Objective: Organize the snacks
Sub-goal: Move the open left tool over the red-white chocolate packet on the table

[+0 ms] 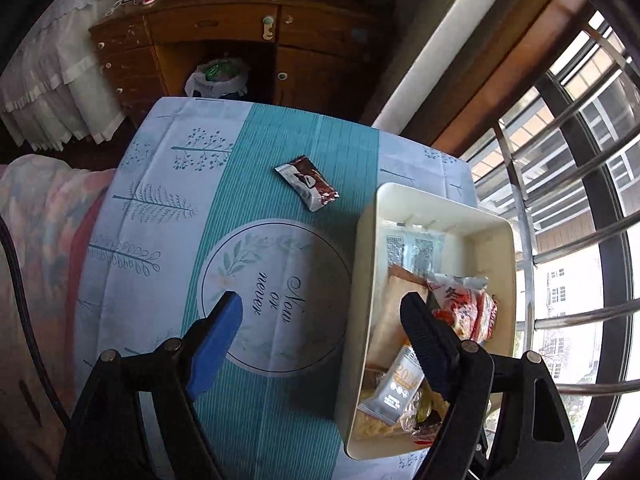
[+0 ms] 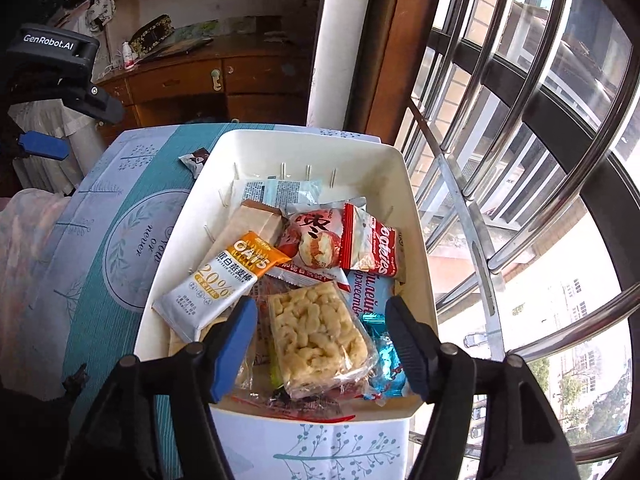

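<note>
**One packet left outside the bin**

On the table (image 1: 280,420), a single brown-and-white snack packet (image 1: 307,183) lies alone on the teal stripe, toward the far edge and well apart from the left gripper (image 1: 320,320), whose jaws stand wide with nothing between them. Nearer the window-side edge sits the cream bin (image 2: 412,208), already holding most of the snacks: an oats bar (image 2: 222,284), a puffed rice bar (image 2: 320,336), red and blue wrappers. Over it hangs the right gripper (image 2: 320,344), jaws parted either side of the rice bar without pressing it. By my reading, only that packet remains to be binned.
</note>
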The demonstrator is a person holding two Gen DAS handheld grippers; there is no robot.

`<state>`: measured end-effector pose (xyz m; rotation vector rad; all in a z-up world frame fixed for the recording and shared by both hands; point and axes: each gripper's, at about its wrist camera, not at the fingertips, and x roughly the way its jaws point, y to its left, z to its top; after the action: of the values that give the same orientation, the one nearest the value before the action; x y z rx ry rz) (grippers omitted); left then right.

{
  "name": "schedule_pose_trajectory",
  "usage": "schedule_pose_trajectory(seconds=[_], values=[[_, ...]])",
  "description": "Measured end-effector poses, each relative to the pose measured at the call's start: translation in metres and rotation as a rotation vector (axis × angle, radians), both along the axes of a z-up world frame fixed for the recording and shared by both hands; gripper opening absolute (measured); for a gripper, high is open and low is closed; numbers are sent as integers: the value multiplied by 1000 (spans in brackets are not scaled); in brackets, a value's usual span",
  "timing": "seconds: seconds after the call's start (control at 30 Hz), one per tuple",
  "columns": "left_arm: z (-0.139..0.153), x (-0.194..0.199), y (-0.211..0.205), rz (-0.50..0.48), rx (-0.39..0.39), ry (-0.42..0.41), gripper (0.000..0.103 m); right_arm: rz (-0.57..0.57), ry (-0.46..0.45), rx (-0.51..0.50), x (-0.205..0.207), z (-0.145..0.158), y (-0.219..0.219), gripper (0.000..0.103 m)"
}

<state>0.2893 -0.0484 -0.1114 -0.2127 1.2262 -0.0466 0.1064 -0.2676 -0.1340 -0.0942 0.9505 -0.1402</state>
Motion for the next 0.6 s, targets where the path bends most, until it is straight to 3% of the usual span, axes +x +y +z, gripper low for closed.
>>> schedule_pose_trajectory(seconds=[0.23, 0.6], values=[[-22, 60, 18, 48, 8, 86, 80, -51, 34, -34, 23, -8, 1, 75], [-84, 158, 22, 114, -22, 211, 80, -85, 94, -84, 49, -20, 9, 77]])
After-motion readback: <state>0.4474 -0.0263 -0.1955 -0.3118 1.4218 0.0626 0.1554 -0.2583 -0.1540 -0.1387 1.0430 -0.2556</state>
